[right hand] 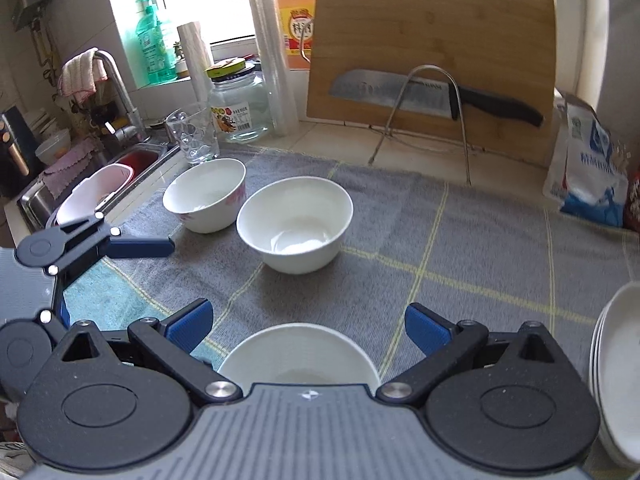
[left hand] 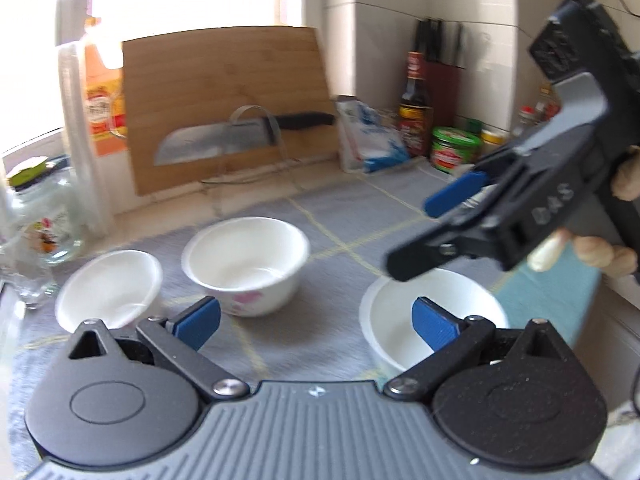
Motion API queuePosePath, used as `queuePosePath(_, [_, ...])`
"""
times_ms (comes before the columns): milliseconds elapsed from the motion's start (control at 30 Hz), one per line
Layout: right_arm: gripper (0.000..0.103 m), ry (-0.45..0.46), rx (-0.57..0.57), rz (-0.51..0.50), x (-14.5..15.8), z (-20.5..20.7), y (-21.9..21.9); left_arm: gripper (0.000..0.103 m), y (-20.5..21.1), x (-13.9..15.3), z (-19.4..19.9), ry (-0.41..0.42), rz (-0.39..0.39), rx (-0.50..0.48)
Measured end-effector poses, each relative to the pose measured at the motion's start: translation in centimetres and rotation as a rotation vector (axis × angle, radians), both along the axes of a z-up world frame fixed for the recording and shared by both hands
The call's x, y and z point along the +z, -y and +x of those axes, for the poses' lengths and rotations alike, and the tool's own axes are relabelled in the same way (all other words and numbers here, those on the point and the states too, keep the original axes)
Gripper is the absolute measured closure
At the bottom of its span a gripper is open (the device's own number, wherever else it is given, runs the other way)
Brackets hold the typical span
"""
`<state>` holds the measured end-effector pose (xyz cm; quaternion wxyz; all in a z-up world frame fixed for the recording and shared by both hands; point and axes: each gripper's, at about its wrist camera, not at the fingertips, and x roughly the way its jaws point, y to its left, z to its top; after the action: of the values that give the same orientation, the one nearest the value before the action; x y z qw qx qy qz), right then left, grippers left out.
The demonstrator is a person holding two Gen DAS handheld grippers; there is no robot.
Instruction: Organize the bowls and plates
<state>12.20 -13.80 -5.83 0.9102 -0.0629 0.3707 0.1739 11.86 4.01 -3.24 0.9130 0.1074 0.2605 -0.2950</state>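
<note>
Item: three bowls on a grey checked cloth spread over the table, plus a plate stack. Left to right in the right wrist view:

- Left tool, at the cloth's left edge: blue pads wide apart, nothing between them.
- White ceramic bowl with pink flower print, upright, near the cloth's rear left corner, just beside the clear drinking glass.
- Plain white ceramic bowl, upright, mid-cloth, close beside the flowered one; whether they touch cannot be told.
- Third white bowl, at the cloth's front edge, directly under the right tool, whose jaws stand fully spread with the rim below and between the pads, none pressing on it.
- Stack of white plates, at the right edge, partly out of view.

Risks, as judged: glazed rims are slippery, so a shallow pinch could let a bowl slide out; nesting one bowl into another off-centre could chip or tip them; the two tools work close together and could collide; a leftward sweep could knock the glass or the lidded glass jar.

Surroundings: sink beyond the table's left edge; bamboo cutting board and cleaver on a wire rack at the back; white and blue bag at the rear right. None blocks the bowls.
</note>
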Motion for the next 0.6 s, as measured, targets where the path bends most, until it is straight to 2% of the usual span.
queuePosePath(133, [0.000,0.009,0.030,-0.032,0.3,2.0,-0.4,0.002,-0.3,-1.1,2.1,0.001,0.036,0.066])
queuePosePath(233, [0.000,0.010,0.059,-0.047,0.2,3.7,-0.8,0.002,-0.5,-1.7,3.1,0.035,0.050,0.115])
queuePosePath(333, [0.000,0.003,0.082,-0.050,-0.1,5.3,-1.3,0.002,-0.7,-2.5,4.4,-0.009,0.028,0.116])
queuePosePath(467, [0.000,-0.016,0.123,-0.041,-0.6,7.2,-1.8,0.003,-0.3,-3.3,5.3,-0.019,0.038,0.115])
queuePosePath(600, [0.002,-0.050,0.155,-0.032,-1.5,9.2,-2.2,0.010,0.8,-3.9,6.2,-0.032,0.060,0.103])
